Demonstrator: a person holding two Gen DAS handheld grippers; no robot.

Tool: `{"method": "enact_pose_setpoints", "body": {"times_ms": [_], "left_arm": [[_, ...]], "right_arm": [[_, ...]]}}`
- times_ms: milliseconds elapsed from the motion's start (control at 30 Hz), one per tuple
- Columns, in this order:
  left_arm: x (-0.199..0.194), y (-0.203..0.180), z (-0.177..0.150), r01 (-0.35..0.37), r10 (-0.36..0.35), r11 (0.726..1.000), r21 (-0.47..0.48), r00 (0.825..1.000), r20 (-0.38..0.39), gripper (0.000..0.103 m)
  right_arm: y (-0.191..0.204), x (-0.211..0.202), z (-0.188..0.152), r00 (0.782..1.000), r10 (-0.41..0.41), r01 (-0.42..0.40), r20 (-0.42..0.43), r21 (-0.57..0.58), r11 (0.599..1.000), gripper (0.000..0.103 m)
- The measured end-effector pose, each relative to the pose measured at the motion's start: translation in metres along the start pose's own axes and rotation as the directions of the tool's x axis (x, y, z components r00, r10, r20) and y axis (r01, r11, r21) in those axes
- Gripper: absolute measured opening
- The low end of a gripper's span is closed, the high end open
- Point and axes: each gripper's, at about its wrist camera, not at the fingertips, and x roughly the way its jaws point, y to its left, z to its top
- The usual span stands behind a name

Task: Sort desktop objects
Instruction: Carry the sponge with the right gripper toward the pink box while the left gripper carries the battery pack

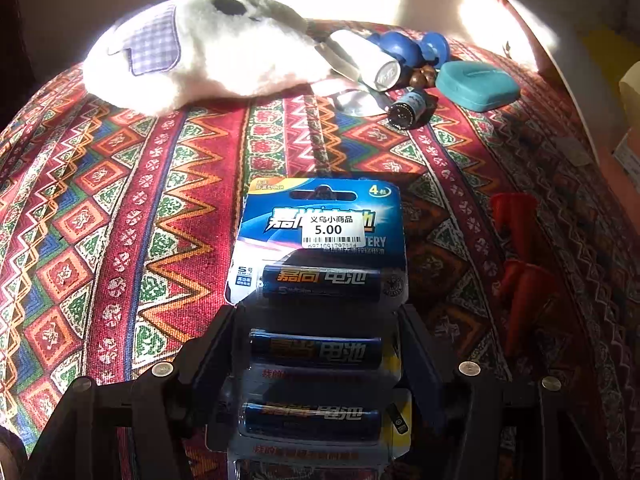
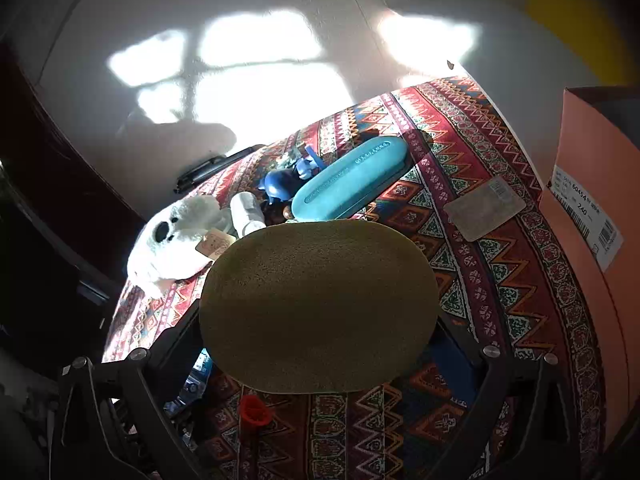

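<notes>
A blue blister pack of batteries [image 1: 322, 240] with a white price sticker stands between the fingers of my left gripper [image 1: 316, 314]. The fingers press on its two side edges, so the gripper is shut on it, just above the patterned tablecloth [image 1: 120, 220]. In the right wrist view a large brown fuzzy kiwi [image 2: 320, 304] fills the middle. My right gripper [image 2: 318, 314] is shut on it from both sides and holds it over the cloth [image 2: 500, 280]. The kiwi hides the table beneath it.
At the back lie a white plush toy [image 1: 200, 48], a white cylinder [image 1: 372, 64], a blue toy [image 1: 408, 48], a small dark bottle [image 1: 408, 108] and a teal case [image 1: 476, 84]. Red cones [image 1: 520, 272] lie to the right. An orange box [image 2: 592, 208] borders the right edge, beside a grey card [image 2: 484, 208].
</notes>
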Motion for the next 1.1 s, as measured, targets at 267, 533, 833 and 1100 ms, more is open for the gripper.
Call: {"method": "enact_pose_setpoints", "body": {"times_ms": [267, 533, 833, 1100], "left_arm": [[-0.066, -0.023, -0.019, 0.021, -0.022, 1.0, 0.011, 0.994, 0.105, 0.066], [-0.126, -0.062, -0.017, 0.045, -0.053, 0.998, 0.049, 0.982, 0.184, 0.066], [-0.182, -0.167, 0.009, 0.09, -0.15, 0.973, 0.212, 0.946, 0.288, 0.066], [-0.191, -0.292, 0.033, 0.17, -0.295, 0.906, 0.387, 0.91, 0.291, 0.066]], "right_arm": [[0.025, -0.073, -0.021, 0.99, 0.038, -0.032, 0.136, -0.046, 0.998, 0.102], [0.035, -0.122, -0.026, 0.98, 0.053, -0.032, 0.193, -0.11, 0.993, 0.102], [-0.002, -0.212, -0.014, 0.926, 0.028, 0.001, 0.377, -0.075, 0.997, 0.102], [-0.078, -0.289, -0.007, 0.845, -0.078, 0.06, 0.53, 0.052, 0.997, 0.102]]}}
